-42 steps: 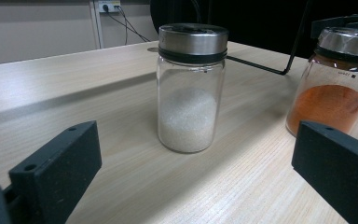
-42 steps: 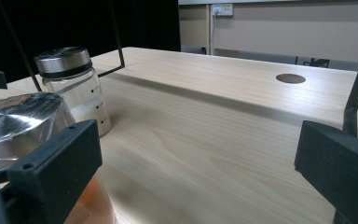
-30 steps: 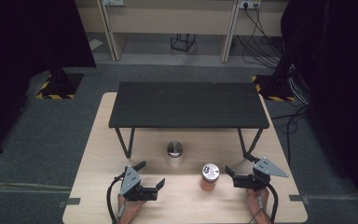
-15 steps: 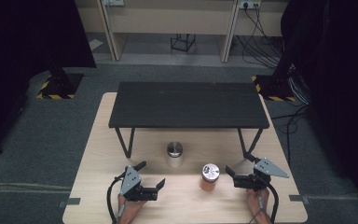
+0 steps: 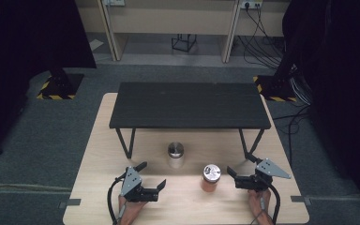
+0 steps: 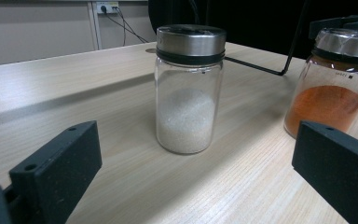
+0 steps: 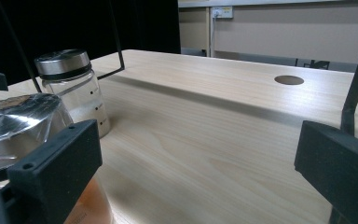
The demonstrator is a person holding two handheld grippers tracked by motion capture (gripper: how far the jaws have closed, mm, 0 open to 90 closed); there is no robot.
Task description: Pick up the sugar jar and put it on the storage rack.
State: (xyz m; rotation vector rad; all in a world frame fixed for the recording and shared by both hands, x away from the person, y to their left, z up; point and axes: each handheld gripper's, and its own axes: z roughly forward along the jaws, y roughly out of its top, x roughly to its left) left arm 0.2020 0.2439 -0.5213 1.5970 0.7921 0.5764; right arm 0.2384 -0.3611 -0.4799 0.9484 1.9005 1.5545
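Note:
Two glass jars with metal lids stand on the light wooden table (image 5: 192, 201). One holds white powder (image 5: 175, 155) (image 6: 188, 93) (image 7: 72, 88), the other orange powder (image 5: 211, 177) (image 6: 334, 86) (image 7: 14, 122). My left gripper (image 5: 152, 176) (image 6: 196, 172) rests open at the near left and faces the white jar, with nothing between its jaws. At the near right my right gripper (image 5: 240, 165) (image 7: 196, 163) is open too. The orange jar stands just beside its left jaw, outside the gap.
A low black bench (image 5: 190, 105) stands across the far half of the table, its thin legs (image 5: 125, 143) reaching down near the jars. A round cable hole (image 7: 289, 80) is set in the tabletop. Cables and floor stands lie beyond the table.

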